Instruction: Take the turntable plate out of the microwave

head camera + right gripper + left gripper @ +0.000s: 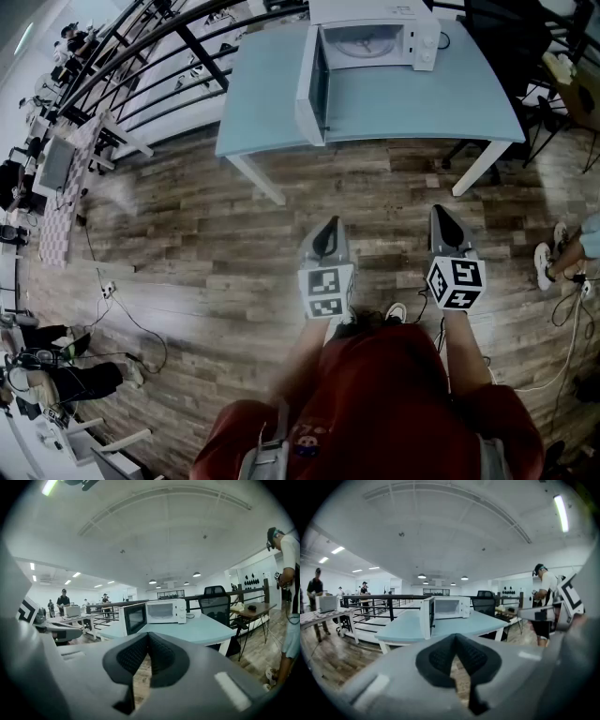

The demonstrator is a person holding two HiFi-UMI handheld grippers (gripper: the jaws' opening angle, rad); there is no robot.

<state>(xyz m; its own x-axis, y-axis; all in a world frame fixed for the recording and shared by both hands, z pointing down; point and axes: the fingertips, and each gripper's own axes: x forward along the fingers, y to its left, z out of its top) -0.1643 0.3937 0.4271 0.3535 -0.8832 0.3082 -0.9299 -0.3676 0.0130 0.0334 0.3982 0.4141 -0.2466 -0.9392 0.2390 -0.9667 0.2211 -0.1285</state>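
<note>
A white microwave (375, 37) stands at the far side of a light blue table (422, 108), its door (312, 89) swung wide open to the left. Inside it lies the round glass turntable plate (367, 42). Both grippers hang over the wooden floor well short of the table. My left gripper (328, 228) is shut with nothing in it, and so is my right gripper (442, 214). The left gripper view shows the microwave (450, 607) beyond the closed jaws of the left gripper (456, 639). The right gripper view shows the microwave (164, 611) past the right gripper (148, 637).
A black railing (159, 56) runs behind and left of the table. A black office chair (215, 604) and a wooden desk (253, 609) stand to the right, with a person (288, 573) beside them. Cables (122, 309) trail over the floor at left. Other people stand far off.
</note>
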